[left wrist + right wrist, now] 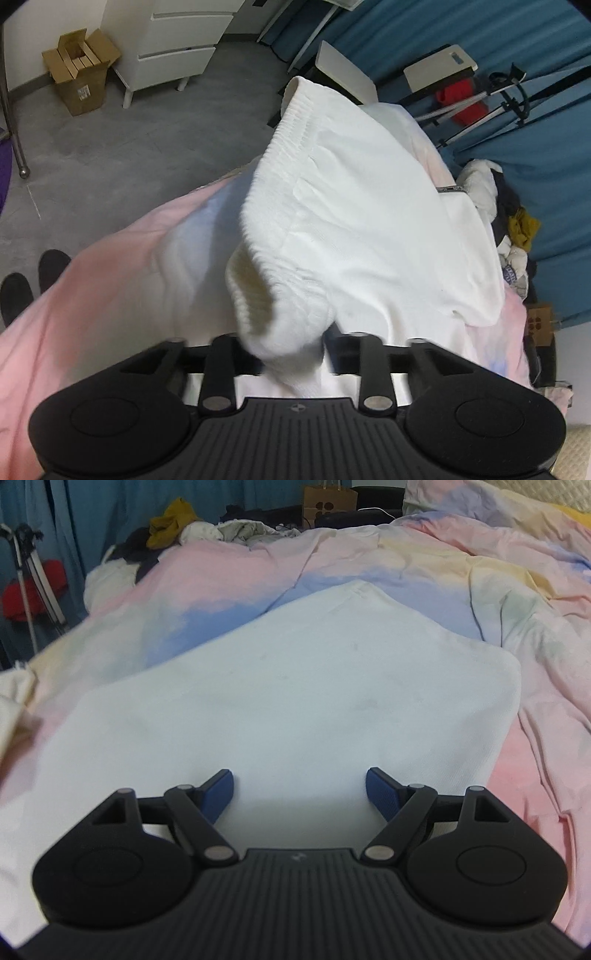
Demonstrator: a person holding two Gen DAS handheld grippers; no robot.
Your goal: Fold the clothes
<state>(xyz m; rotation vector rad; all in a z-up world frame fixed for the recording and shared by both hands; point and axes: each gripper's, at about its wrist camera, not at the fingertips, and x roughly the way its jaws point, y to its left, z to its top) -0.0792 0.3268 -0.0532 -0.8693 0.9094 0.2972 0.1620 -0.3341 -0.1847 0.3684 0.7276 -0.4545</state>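
While the bedcover fills most of both views, the lines below go from the largest thing to the smallest.

Bedcover (424,565): pastel cover in pink, blue and yellow, wrinkled; it carries the garment, and its near-left edge hangs toward the grey floor (110,155).

White garment (351,206): white knitted piece with a gathered elastic band. In the left wrist view, one part is lifted and hangs from the left tongs, the rest lies on the bedcover. In the right wrist view (288,686), it lies flat, across the middle of the bedcover.

Clothes pile (207,531): at the far-left corner of the bedcover; mustard, dark and white pieces lie together.

Cardboard box (79,70): it stands open on the floor beside the white drawer cabinet (177,44); brown dividers show inside, what else it holds I cannot tell.

Paper bag (330,504): brown, behind the far edge of the bedcover; contents hidden.

Left tongs (291,350): clenched on a bunched fold of the white garment; the pads are hidden by the cloth.

Right tongs (299,790): released, blue pads (221,790) wide apart, over the near part of the flat garment.
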